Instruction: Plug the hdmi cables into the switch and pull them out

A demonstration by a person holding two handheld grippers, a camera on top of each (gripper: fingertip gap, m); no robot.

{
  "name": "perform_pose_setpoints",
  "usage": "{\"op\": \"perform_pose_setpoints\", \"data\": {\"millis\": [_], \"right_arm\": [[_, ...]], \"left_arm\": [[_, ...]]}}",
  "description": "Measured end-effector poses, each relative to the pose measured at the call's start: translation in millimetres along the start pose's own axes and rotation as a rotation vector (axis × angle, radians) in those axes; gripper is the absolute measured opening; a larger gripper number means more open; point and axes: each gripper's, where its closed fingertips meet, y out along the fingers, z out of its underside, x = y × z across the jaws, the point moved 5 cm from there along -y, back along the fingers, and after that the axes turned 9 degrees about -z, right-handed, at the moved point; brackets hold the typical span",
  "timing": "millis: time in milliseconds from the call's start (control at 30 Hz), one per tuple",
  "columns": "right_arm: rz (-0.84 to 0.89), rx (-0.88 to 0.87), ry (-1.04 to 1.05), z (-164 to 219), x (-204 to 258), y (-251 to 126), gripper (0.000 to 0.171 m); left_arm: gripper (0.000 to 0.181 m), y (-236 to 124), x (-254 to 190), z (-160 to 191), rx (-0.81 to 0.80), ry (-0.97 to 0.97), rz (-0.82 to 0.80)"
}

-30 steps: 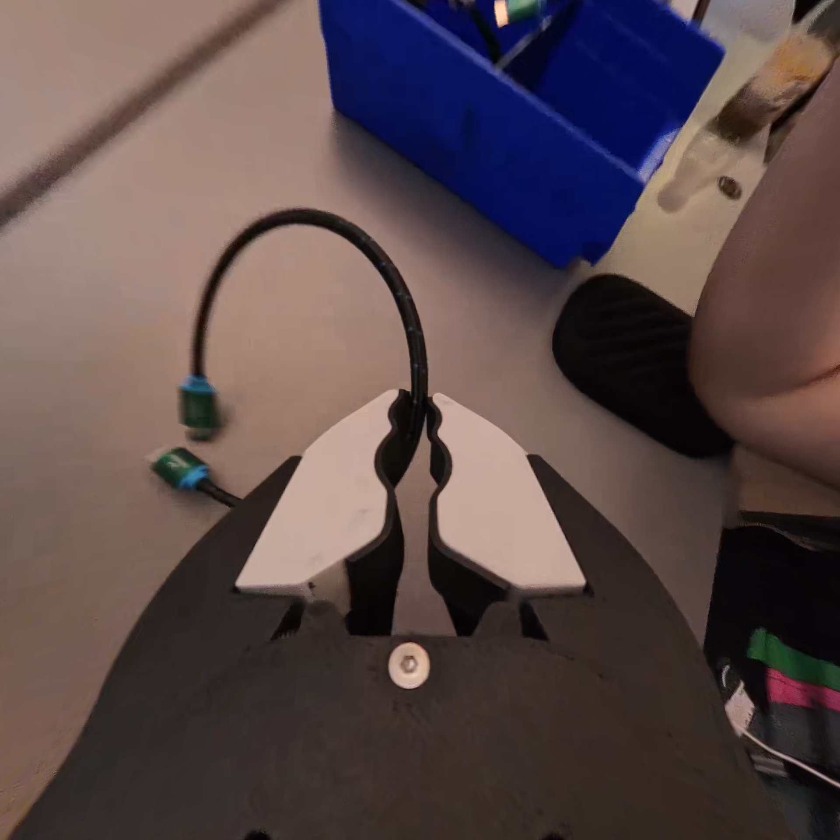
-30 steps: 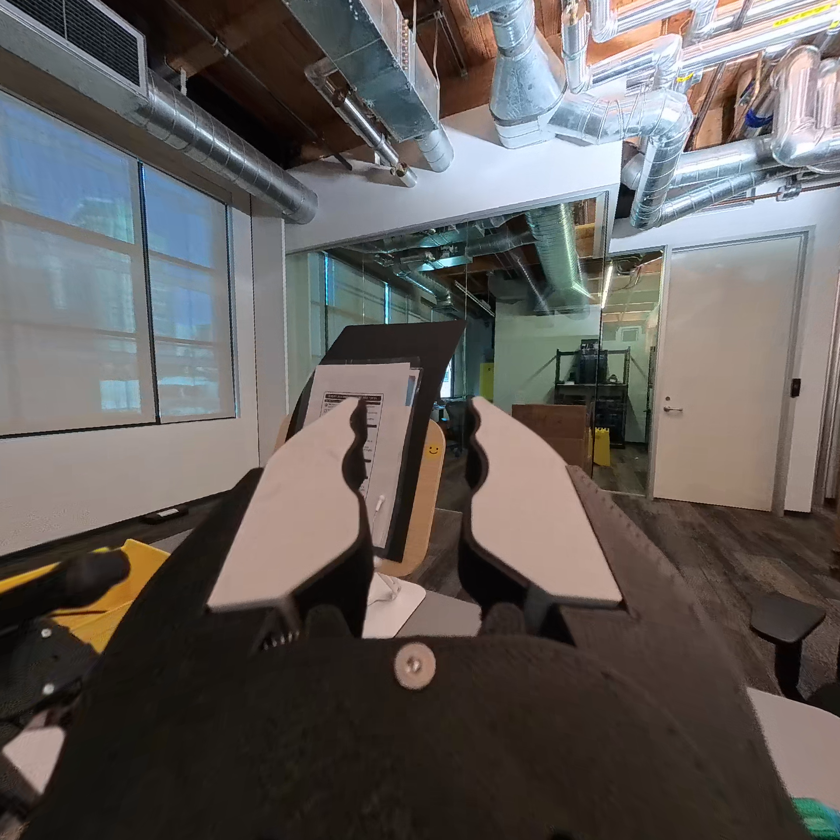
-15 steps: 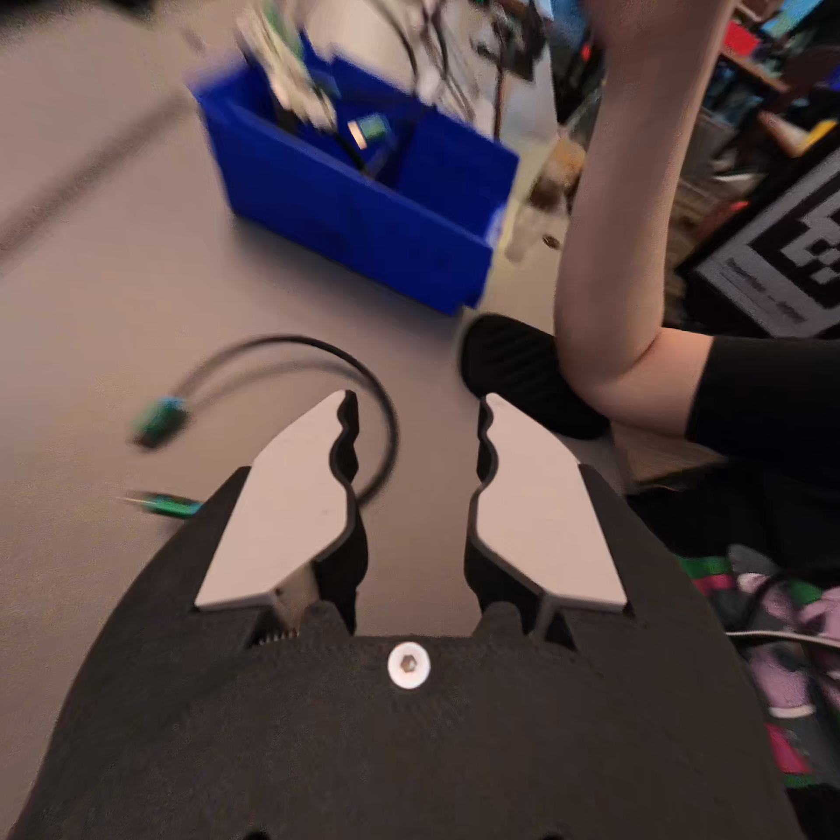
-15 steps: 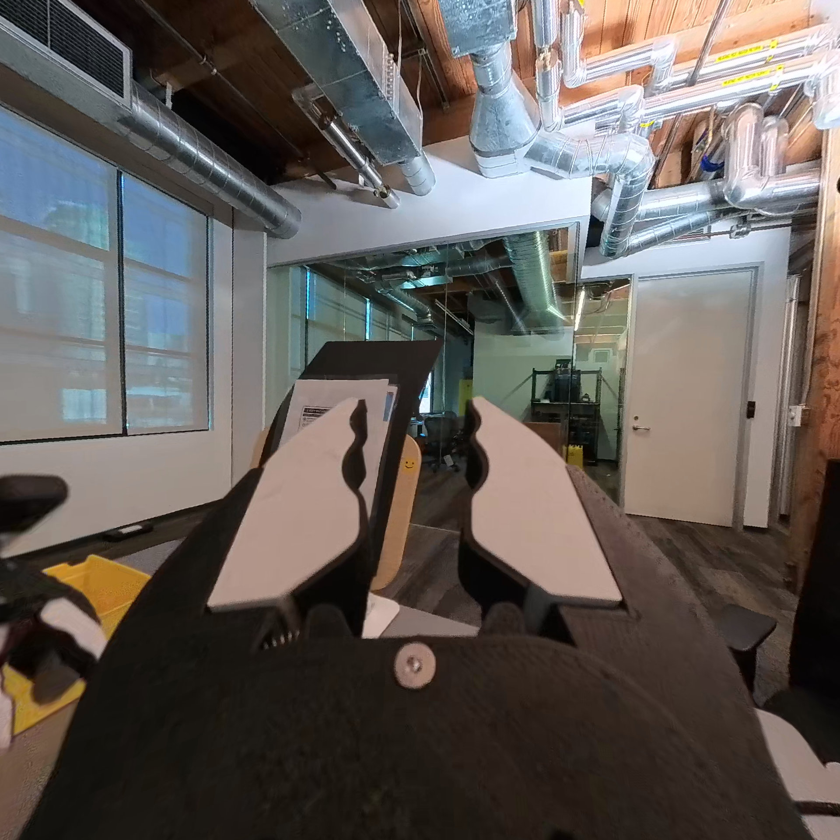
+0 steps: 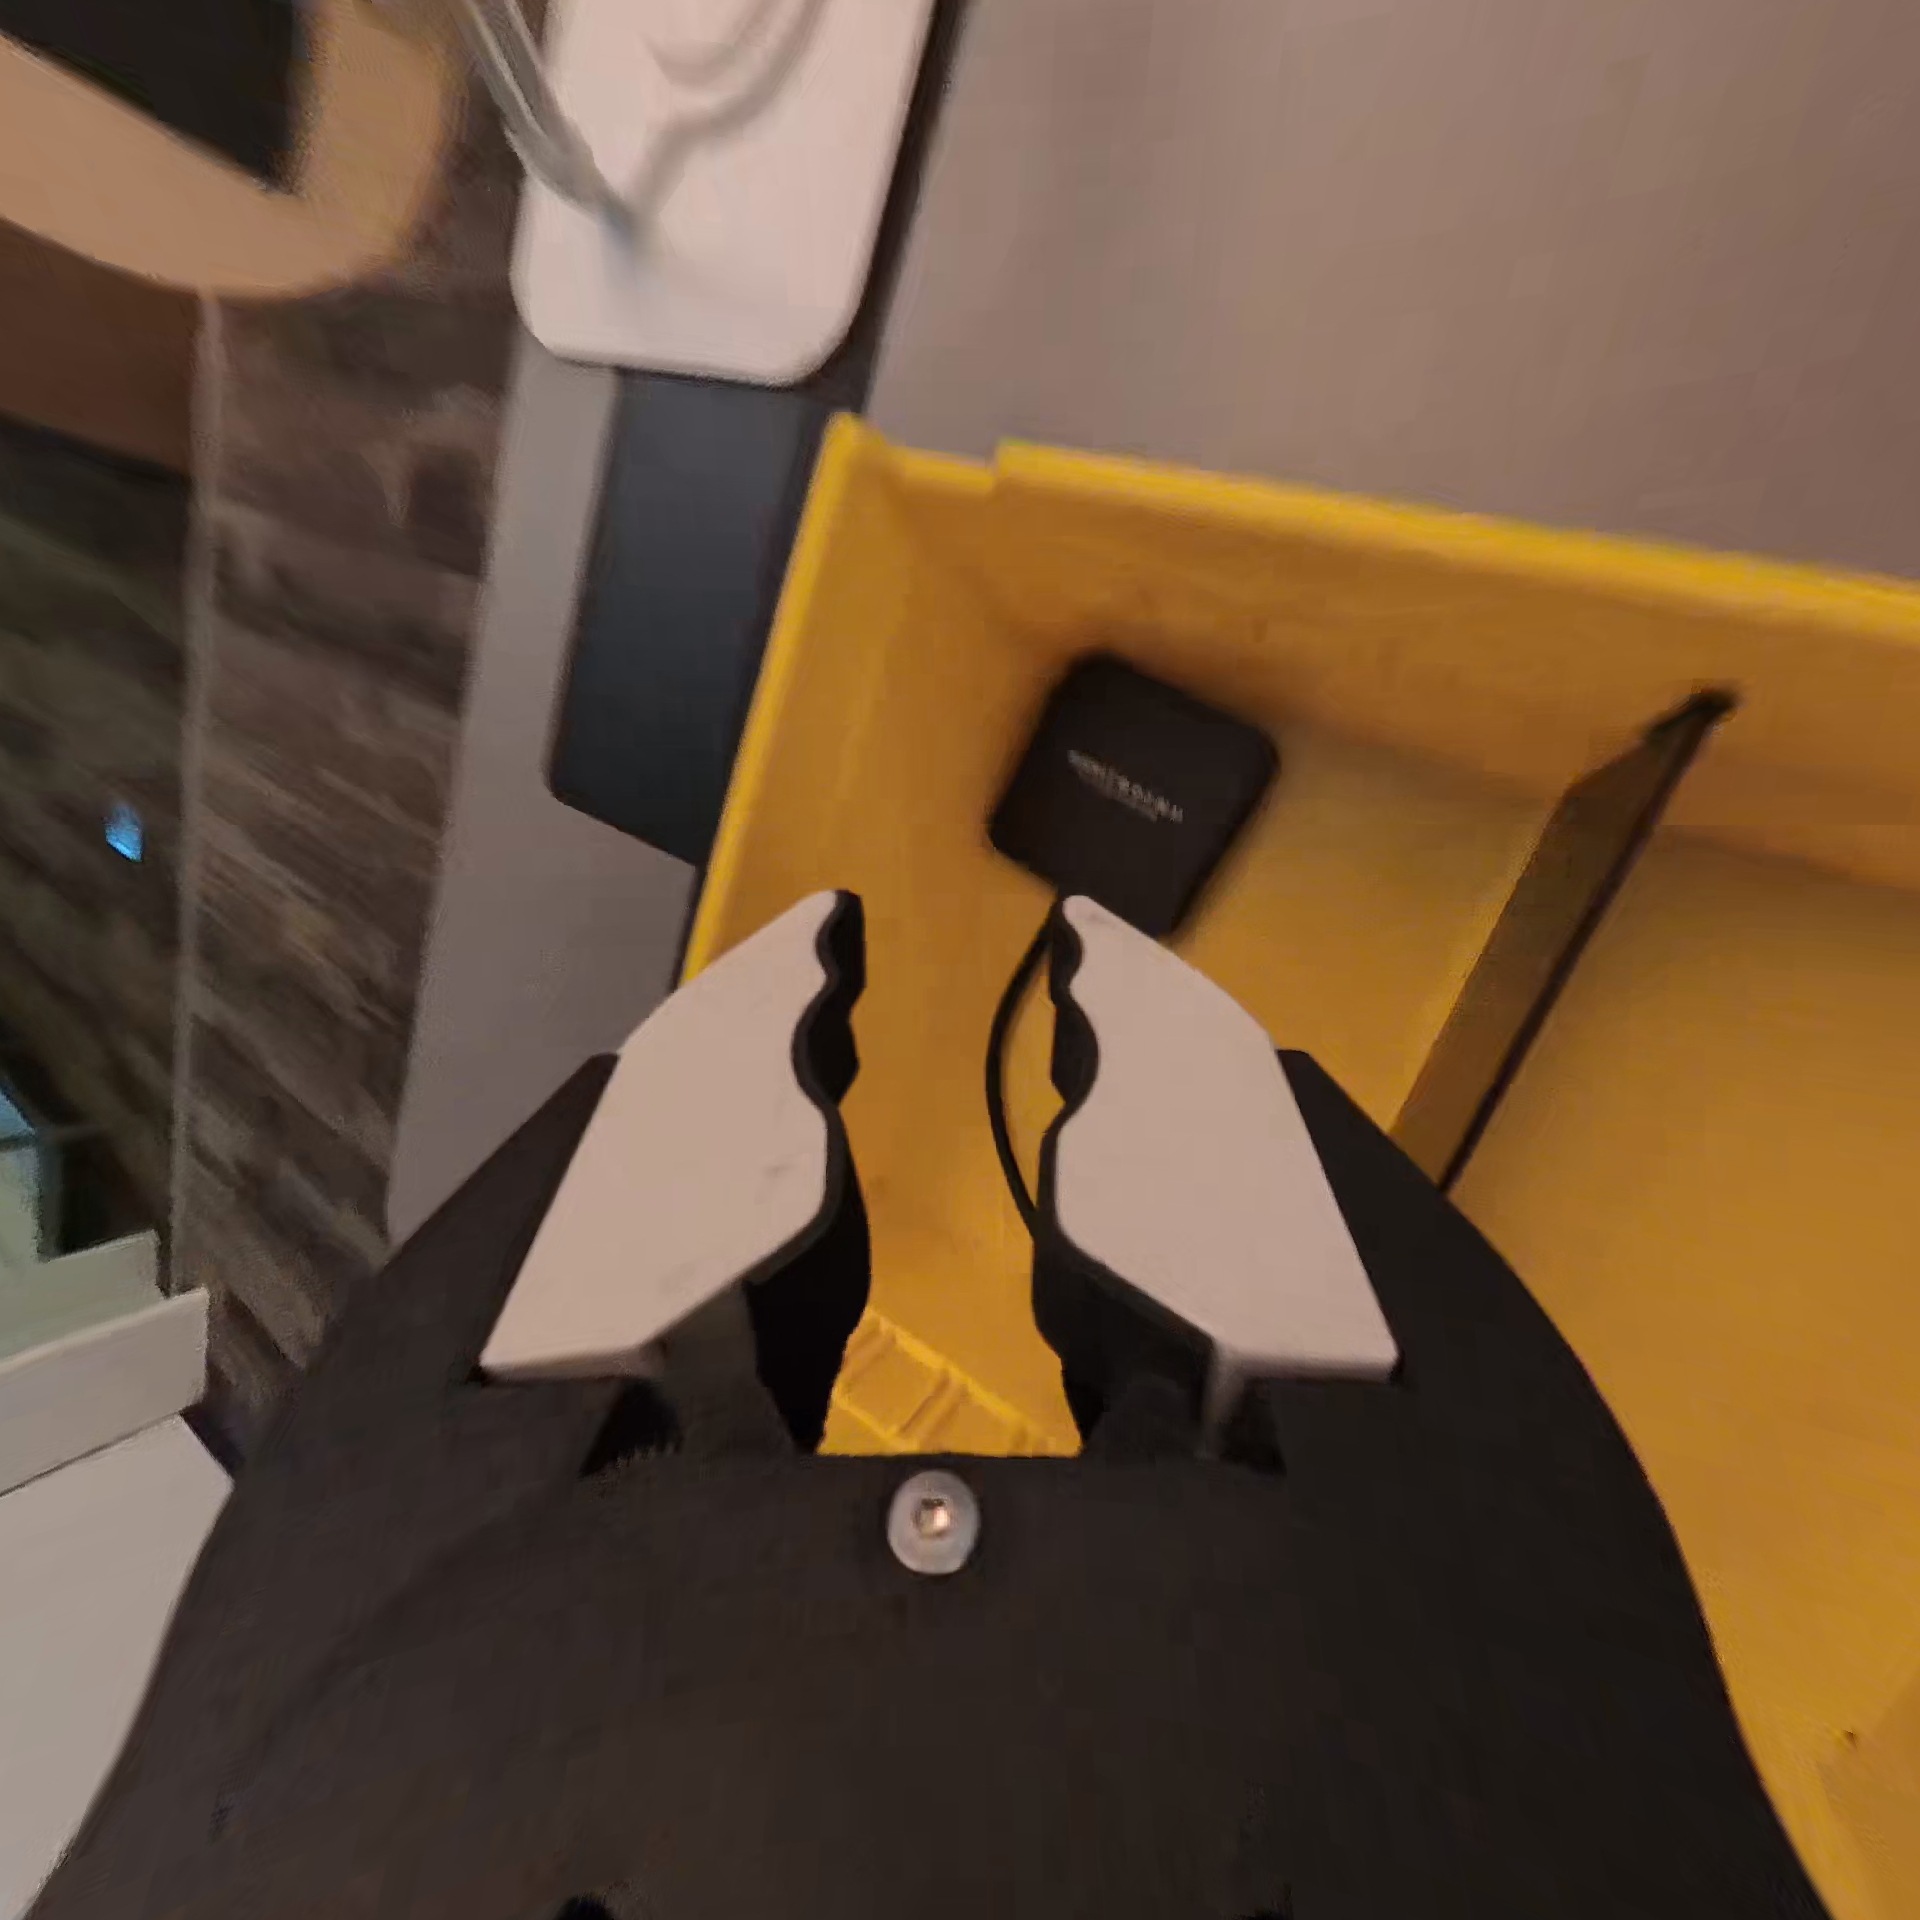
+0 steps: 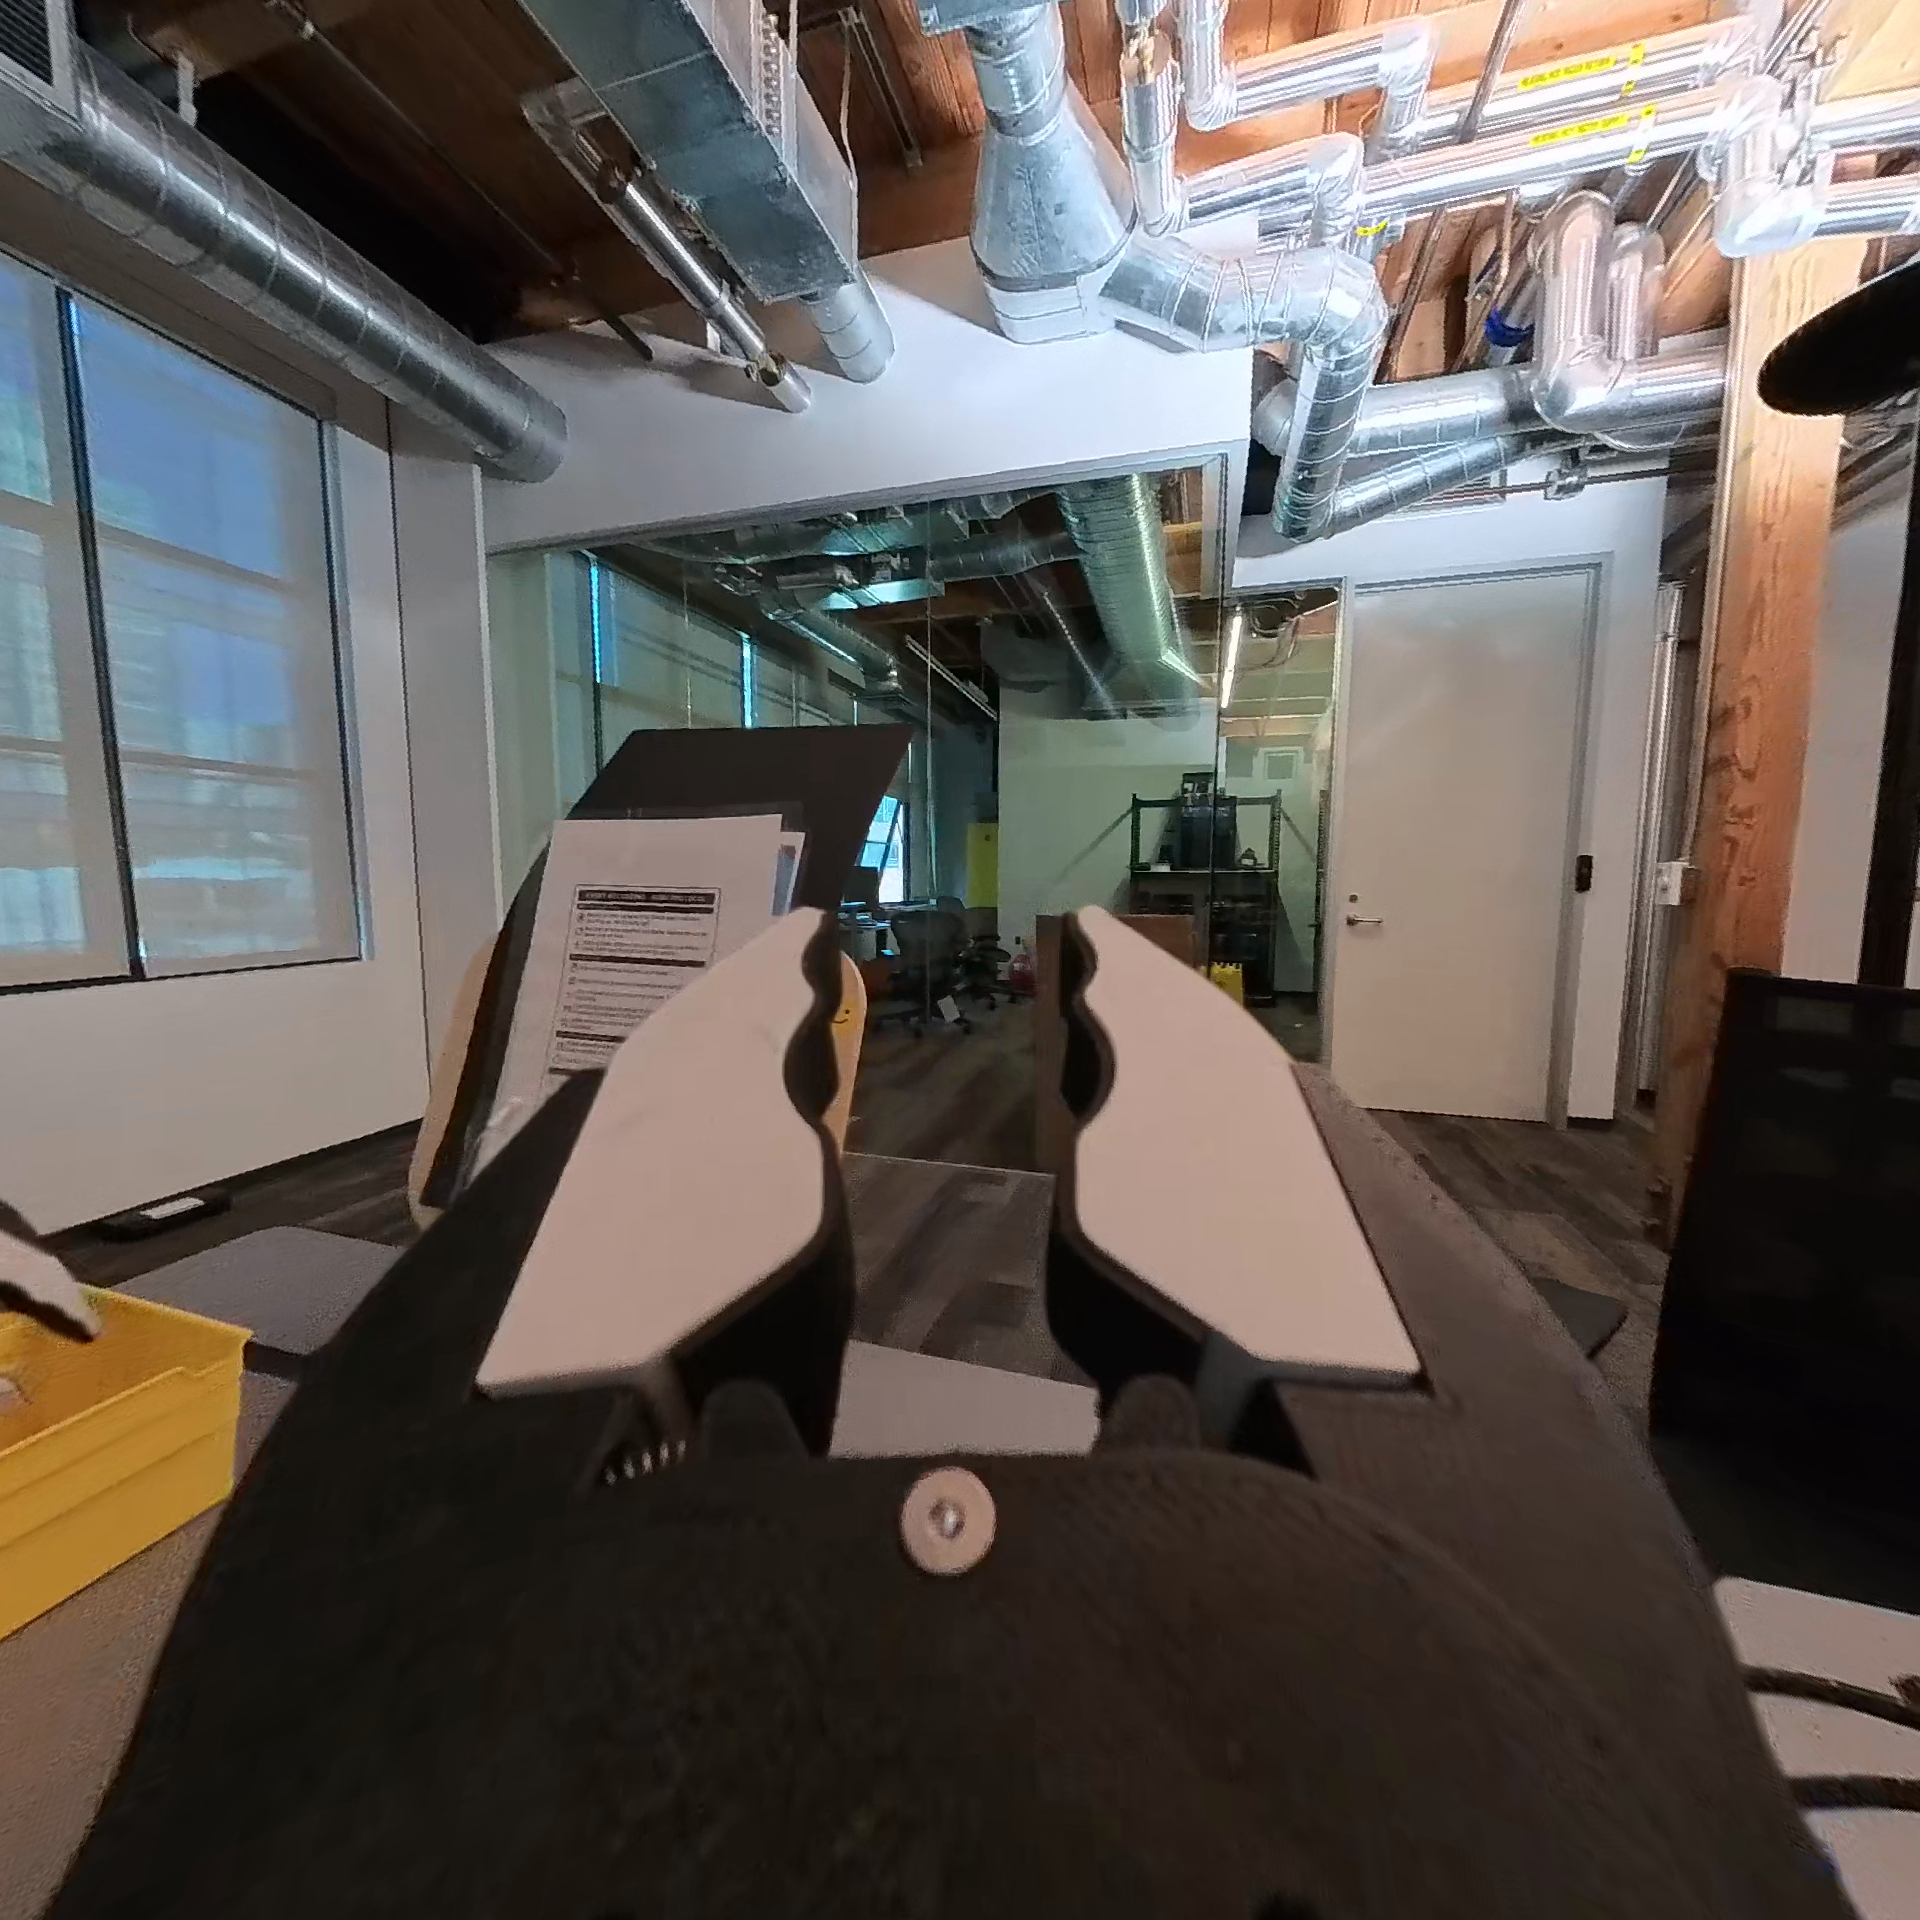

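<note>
In the left wrist view my left gripper (image 5: 956,914) is open and holds nothing. It hovers over a yellow bin (image 5: 1351,582). A small black square switch box (image 5: 1132,795) lies in the bin just beyond the right fingertip. Its thin black cable (image 5: 1003,1081) runs back along the bin floor between the fingers, close to the right finger; the pads do not press on it. In the right wrist view my right gripper (image 6: 951,925) is open and empty, pointing up into the room. No HDMI cable shows in either view.
A black divider (image 5: 1558,935) stands in the yellow bin. A white stand base (image 5: 707,177) and a dark flat slab (image 5: 675,613) lie beyond the bin. The right wrist view shows the bin (image 6: 104,1455), a paper-bearing stand (image 6: 644,935) and a black screen (image 6: 1787,1247).
My left gripper opened and let go of the braided black cable near the blue bin, then swung over to the yellow bin, its fingers closing in a little. The right gripper stayed open, barely moving.
</note>
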Motion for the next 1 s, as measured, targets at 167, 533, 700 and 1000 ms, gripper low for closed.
{"op": "perform_pose_setpoints", "data": {"millis": [167,533,700,1000], "right_arm": [[0.042,0.021,-0.018,3,-9,-3,0.039],[0.073,0.107,-0.065,17,-14,1,0.040],[0.069,0.129,-0.062,22,-15,3,0.040],[0.035,0.117,-0.039,23,-11,6,0.039]], "left_arm": [[0.037,35,-16,16,0.097,0.128,0.129],[0.041,75,-28,32,0.268,0.257,0.365],[0.021,75,-33,32,0.296,0.247,0.451],[0.004,42,-8,18,0.307,0.258,0.176]]}}
